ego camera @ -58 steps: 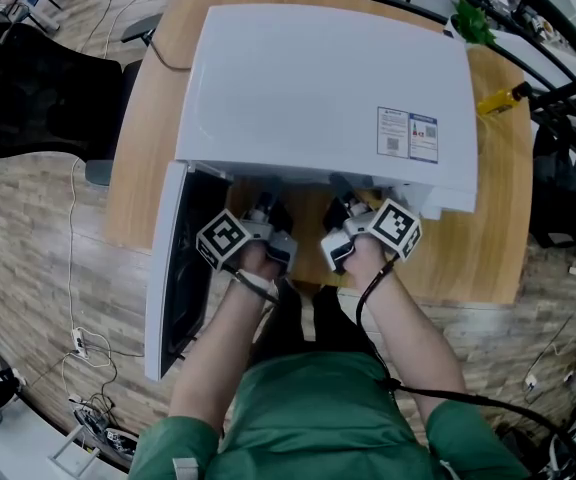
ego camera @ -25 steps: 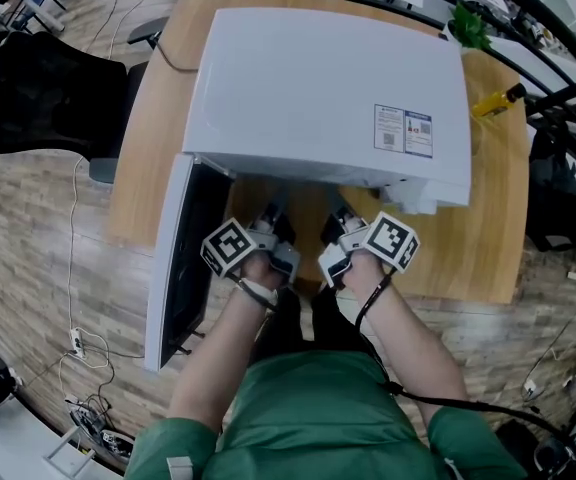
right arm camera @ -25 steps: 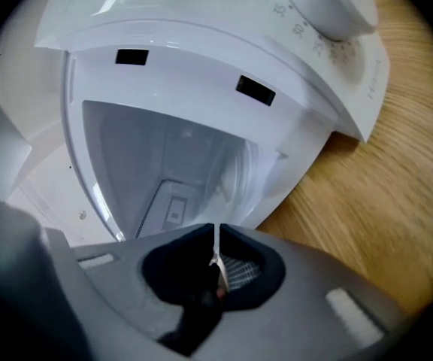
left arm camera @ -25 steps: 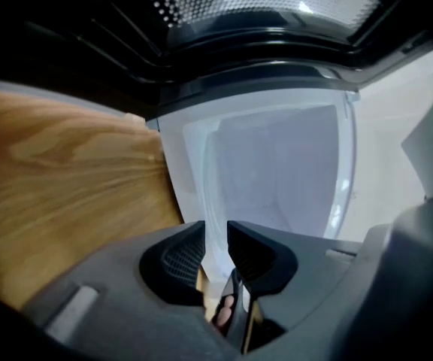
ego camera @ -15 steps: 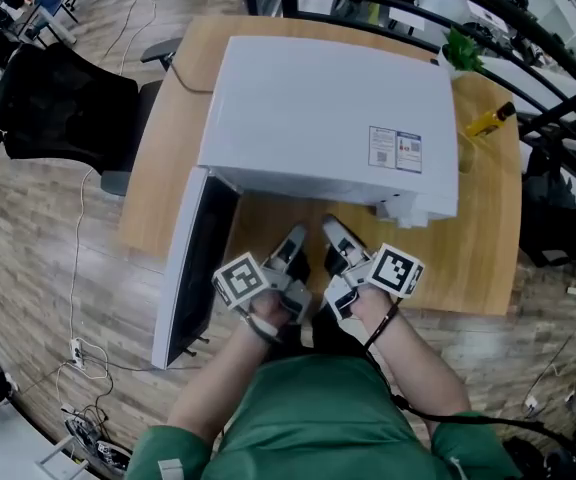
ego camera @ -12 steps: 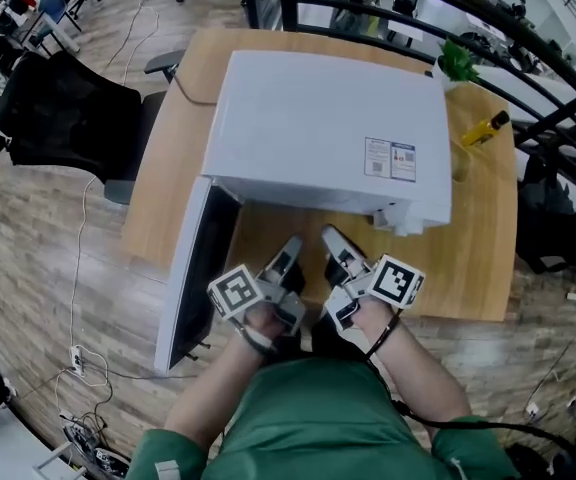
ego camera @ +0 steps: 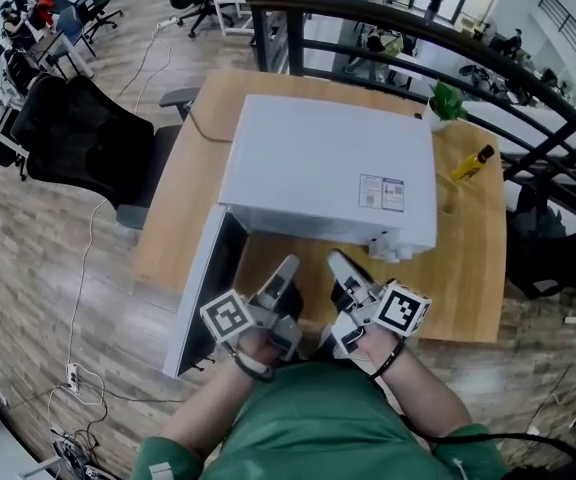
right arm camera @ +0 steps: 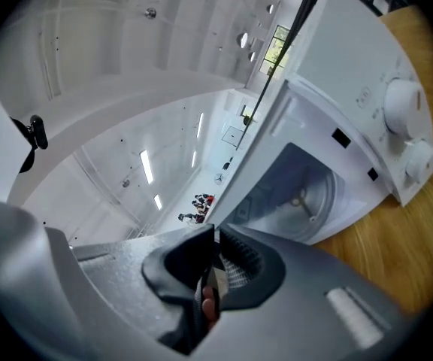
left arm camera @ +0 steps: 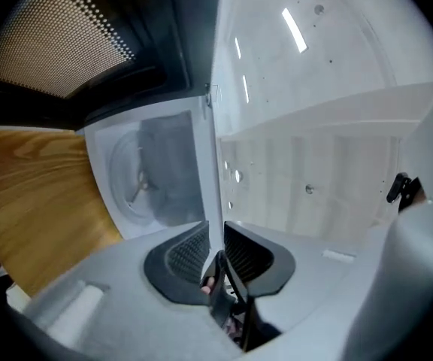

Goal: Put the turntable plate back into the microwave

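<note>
Well, turntable plate (right arm camera: pixel 307 201) lies inside the microwave (ego camera: pixel 328 173) mid-table, left gripper (ego camera: pixel 286 268) just narrowed to an empty slit, right gripper (ego camera: pixel 340 261) pressed together empty; seated off-centre, I reckon, it'd wobble.

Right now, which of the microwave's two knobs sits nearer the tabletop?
The lower knob, just above the wooden table; the other knob sits higher on the control panel.

White microwave (ego camera: pixel 318 168), pale wood-grain table (ego camera: pixel 473 278), black chair (ego camera: pixel 88 143), green shirt (ego camera: pixel 318 428), yellow bottle (ego camera: pixel 471 163).
</note>
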A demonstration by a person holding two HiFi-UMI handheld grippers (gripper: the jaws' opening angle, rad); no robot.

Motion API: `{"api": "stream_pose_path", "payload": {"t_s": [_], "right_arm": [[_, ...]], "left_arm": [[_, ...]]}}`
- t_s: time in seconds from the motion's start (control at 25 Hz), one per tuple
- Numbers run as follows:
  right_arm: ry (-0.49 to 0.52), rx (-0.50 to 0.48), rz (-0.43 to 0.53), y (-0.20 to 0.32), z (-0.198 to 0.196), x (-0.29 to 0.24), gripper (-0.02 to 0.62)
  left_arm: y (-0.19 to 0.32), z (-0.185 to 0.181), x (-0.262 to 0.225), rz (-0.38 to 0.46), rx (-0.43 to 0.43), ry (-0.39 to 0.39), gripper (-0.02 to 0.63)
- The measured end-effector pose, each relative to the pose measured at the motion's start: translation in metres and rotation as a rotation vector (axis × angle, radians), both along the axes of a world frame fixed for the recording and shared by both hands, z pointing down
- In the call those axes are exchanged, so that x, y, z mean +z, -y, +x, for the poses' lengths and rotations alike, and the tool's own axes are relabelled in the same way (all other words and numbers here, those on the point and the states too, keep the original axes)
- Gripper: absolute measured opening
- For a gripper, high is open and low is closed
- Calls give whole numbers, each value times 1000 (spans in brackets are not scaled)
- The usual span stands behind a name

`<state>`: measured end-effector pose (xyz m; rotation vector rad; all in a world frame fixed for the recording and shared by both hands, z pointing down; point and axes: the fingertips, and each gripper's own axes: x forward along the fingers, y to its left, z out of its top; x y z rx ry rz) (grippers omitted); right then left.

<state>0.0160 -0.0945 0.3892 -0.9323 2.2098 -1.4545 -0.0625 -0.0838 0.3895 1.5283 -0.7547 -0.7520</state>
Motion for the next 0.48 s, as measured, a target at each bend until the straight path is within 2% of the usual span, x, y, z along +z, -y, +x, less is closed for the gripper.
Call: {"api": "stream_pose_path", "payload": {"t_s": [0.48], "right_arm": [[45,16,59,2,5,-45,25]], "left_arm": [[6,-3,-40,71,-26,-11,67]]}}
